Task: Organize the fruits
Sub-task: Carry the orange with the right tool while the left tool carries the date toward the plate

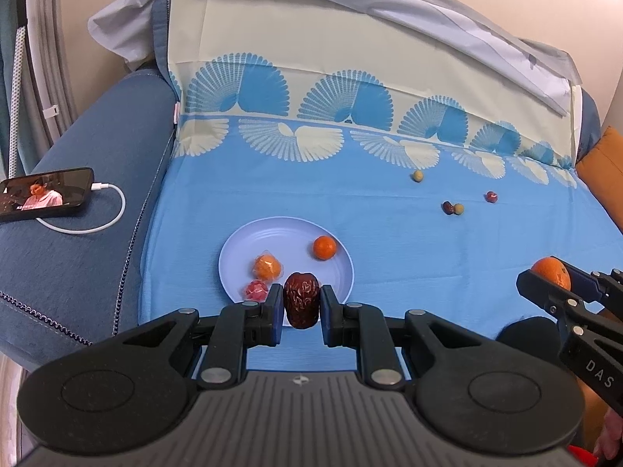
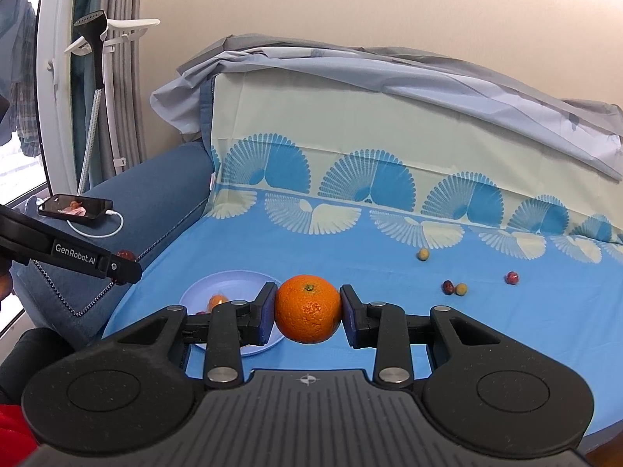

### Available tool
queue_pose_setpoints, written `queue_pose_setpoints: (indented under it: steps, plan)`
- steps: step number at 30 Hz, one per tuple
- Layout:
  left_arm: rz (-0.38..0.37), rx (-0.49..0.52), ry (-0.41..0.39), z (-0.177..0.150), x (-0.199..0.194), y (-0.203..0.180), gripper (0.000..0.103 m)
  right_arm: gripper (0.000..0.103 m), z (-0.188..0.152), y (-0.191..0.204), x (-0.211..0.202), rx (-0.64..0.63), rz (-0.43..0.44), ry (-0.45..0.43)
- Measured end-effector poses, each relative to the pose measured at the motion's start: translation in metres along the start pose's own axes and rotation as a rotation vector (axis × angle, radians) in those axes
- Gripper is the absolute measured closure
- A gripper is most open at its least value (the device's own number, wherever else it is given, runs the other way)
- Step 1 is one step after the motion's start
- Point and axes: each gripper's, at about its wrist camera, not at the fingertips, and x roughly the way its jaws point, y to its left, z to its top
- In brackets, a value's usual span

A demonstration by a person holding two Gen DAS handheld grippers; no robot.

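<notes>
Left tool point(image 1: 301, 305) clamps a wrinkled red date point(image 1: 301, 304) above the near rim of the pale blue plate point(image 1: 241, 245) on the sofa's blue sheet point(image 1: 389, 233); right tool point(image 2: 308, 309) grips an orange point(image 2: 308, 308) just beside that plate.

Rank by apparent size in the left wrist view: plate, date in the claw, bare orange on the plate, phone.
1. plate
2. phone
3. date, though nearness inflates it
4. orange

Plate point(image 2: 233, 278): near half hidden behind gripper fingers point(image 2: 261, 311). Small round fruits point(image 1: 451, 207): too small to identify. Orange cushion point(image 1: 603, 167): cut off by edge.
</notes>
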Motion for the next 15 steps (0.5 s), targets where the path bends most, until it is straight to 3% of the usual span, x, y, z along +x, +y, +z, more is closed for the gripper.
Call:
queue_pose_setpoints:
  steps: [15]
  plan:
    - [0.032, -0.048, 0.006, 0.003, 0.012, 0.019, 0.082, 0.067, -0.003, 0.007, 0.025, -0.036, 0.022, 0.043]
